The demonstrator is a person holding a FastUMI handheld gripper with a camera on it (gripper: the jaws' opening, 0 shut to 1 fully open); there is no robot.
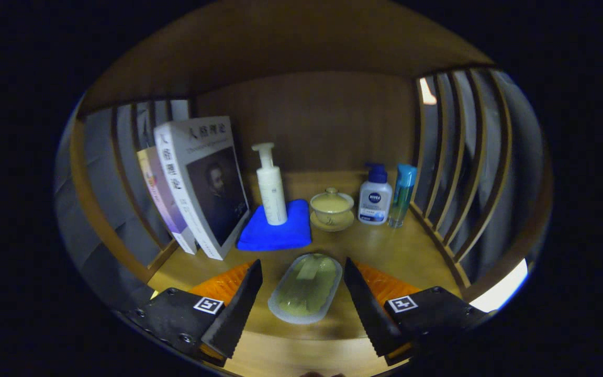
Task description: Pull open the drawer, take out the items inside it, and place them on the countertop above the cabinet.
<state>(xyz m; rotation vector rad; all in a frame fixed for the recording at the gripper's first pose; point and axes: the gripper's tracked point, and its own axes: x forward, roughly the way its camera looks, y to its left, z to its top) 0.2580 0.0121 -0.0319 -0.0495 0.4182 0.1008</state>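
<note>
**Open gripper around a green packet on the tabletop**

The gripper point(302, 301) is standing wide open, with its two fingers spread apart and gripping nothing. A flat packet point(305, 288) with a pale rim and green contents is lying on the wooden tabletop point(390, 251) between the fingers. A gap is showing on each side of it, so neither finger is touching it.

Beyond the packet, a folded blue cloth point(275, 233) is lying on the tabletop. A white pump bottle point(271, 186) is standing upright on the cloth. Just beside the cloth, a yellow lidded cup point(332, 208) is sitting on its saucer. Next along, a white bottle with a dark blue pump point(375, 196) is standing upright, and a slim teal bottle point(402, 195) is standing just beside it, near the slatted wooden side point(453, 173).

On the other side of the cloth, a white book with a portrait on its cover point(204, 183) is leaning against a second, thinner book point(160, 196). That one is leaning towards the opposite slatted side point(118, 173). A plain wooden back panel point(322, 120) is closing the space behind the row of things, and a wooden board point(280, 42) is running overhead.
</note>
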